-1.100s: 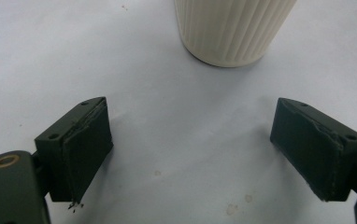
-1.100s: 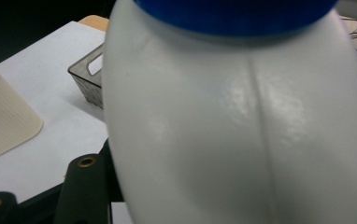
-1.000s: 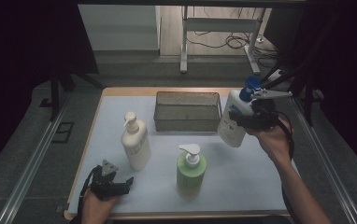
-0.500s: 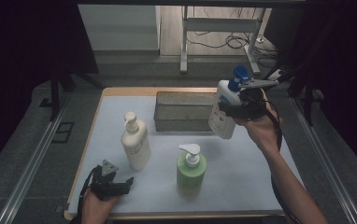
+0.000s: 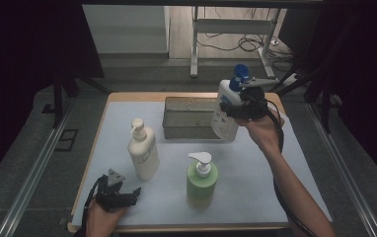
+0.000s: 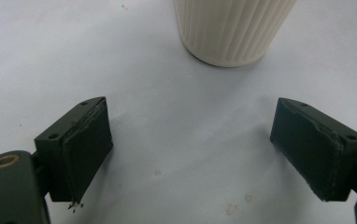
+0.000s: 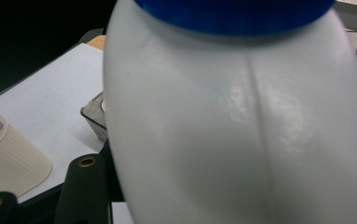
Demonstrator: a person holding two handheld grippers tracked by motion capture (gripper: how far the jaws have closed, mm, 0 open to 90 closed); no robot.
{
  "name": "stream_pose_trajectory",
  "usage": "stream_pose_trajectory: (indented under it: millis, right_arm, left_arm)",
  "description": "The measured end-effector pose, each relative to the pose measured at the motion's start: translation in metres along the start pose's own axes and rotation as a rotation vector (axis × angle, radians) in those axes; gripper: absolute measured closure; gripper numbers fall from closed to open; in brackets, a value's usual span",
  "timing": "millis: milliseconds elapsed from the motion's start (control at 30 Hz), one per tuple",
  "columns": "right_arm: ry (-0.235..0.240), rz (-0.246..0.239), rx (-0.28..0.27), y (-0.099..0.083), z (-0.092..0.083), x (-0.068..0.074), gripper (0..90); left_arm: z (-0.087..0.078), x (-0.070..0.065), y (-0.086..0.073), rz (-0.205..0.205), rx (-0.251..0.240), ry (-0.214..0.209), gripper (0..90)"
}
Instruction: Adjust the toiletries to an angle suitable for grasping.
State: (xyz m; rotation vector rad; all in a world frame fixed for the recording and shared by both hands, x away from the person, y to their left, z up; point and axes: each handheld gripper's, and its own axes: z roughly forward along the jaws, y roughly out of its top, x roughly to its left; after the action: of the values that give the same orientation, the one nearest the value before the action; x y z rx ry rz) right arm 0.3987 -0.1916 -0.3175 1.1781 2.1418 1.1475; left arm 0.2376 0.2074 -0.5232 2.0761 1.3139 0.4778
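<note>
- White bottle with blue pump [image 5: 227, 109] gripped in right gripper [image 5: 242, 109] jaws, lifted, upright with a slight tilt, at the right end of the grey tray [image 5: 189, 117] near the counter's far edge.
- Tray just left of the bottle; right hand nearer.
- Left gripper [image 5: 119, 196] jaws open, empty, at the near-left corner.
- Cream bottle [image 5: 143, 149] and green bottle [image 5: 202, 176] well apart toward the near side, not in the way.

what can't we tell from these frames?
- Right claw contact: right gripper view, the white bottle with blue pump covers its pads.
- Grey bin contents: high view, too dim.
- Cream bottle top: left gripper view, cut off by the upper edge.
- Bottle labels: high view, too small.
</note>
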Motion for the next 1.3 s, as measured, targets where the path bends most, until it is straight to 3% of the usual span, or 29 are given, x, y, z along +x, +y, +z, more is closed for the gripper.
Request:
stream_pose_trajectory:
  millis: [500,1300]
  right_arm:
    - [0.006,-0.010,-0.017,0.026,0.031,0.019,40.3]
    - [-0.014,0.018,-0.029,0.046,0.085,0.031,40.4]
  left_arm:
    - [0.000,0.000,0.000,0.000,-0.001,0.000,12.3]
    - [0.000,0.000,0.000,-0.002,-0.001,-0.001,12.3]
